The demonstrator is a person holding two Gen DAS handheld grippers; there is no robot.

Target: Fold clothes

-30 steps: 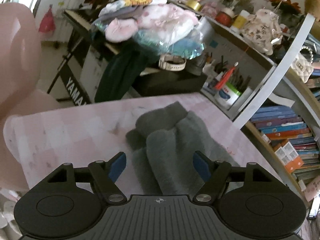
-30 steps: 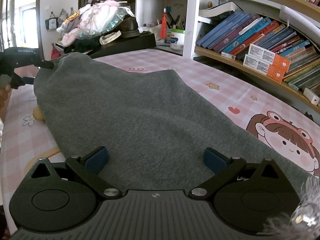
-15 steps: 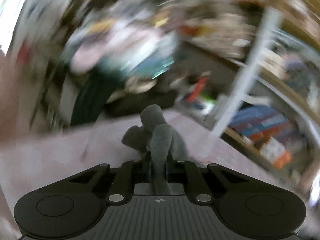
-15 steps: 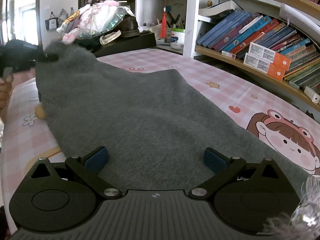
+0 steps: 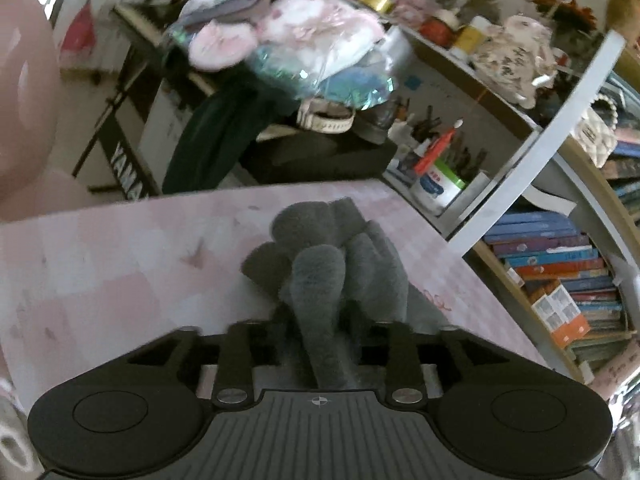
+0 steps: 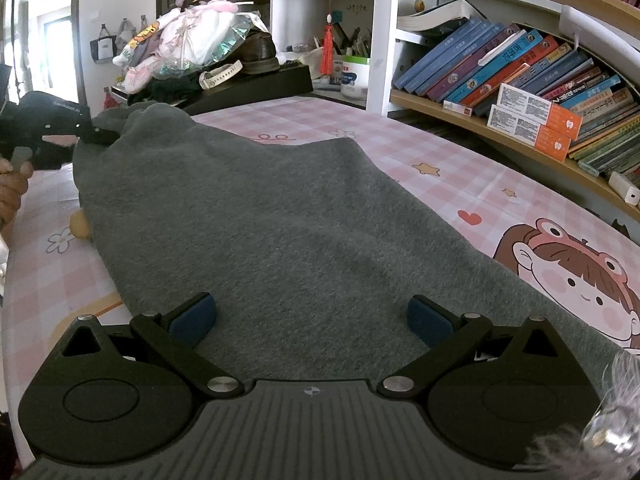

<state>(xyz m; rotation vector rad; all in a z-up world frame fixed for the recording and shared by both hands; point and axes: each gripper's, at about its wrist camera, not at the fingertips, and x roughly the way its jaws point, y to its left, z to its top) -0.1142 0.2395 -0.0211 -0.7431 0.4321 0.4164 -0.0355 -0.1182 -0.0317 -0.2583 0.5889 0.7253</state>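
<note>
The right gripper [image 6: 312, 316] hovered with its fingers wide apart over the near end of the grey garment [image 6: 280, 224], gripping nothing. The garment lay lengthwise on the pink checked tablecloth [image 6: 460, 176]. At its far end the left gripper [image 5: 316, 332] had a bunched fold between its jaws, which were opening. I judged this an early fold; next, that end wants carrying over toward the near end. Beyond, a keyboard stand [image 5: 124, 172] read "YAMA".
</note>
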